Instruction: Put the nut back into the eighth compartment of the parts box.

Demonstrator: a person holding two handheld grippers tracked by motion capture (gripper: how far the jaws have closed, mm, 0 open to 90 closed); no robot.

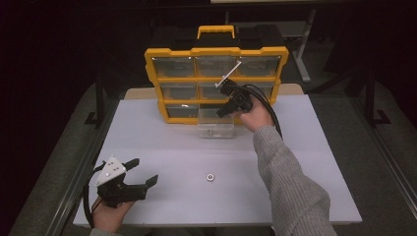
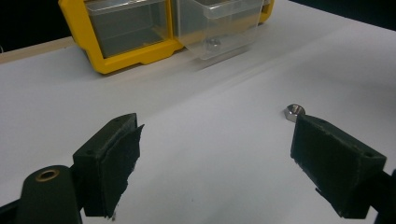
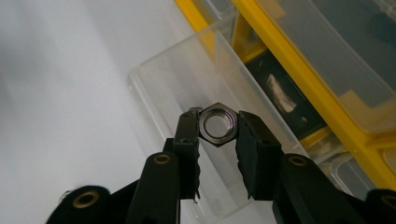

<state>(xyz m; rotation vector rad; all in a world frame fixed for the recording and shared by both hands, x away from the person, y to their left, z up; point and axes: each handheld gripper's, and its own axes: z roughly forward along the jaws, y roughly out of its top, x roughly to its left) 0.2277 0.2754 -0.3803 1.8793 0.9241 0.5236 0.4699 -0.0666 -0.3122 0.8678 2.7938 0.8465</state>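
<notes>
The right gripper (image 3: 218, 125) pinches a silver steel hex nut (image 3: 217, 124) above the pulled-out clear plastic drawer (image 3: 168, 93) at the table's far edge, seemingly ready to drop it in, while the left gripper (image 1: 140, 173) waits wide open.

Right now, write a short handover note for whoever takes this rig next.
Right gripper: shut on a nut, held over the pulled-out drawer of the yellow organizer.
Left gripper: open, resting low on the table, holding nothing.
Done: one nut in drawer.
Left: drop the held nut in, pick up the loose nut, then shut the drawer.
</notes>
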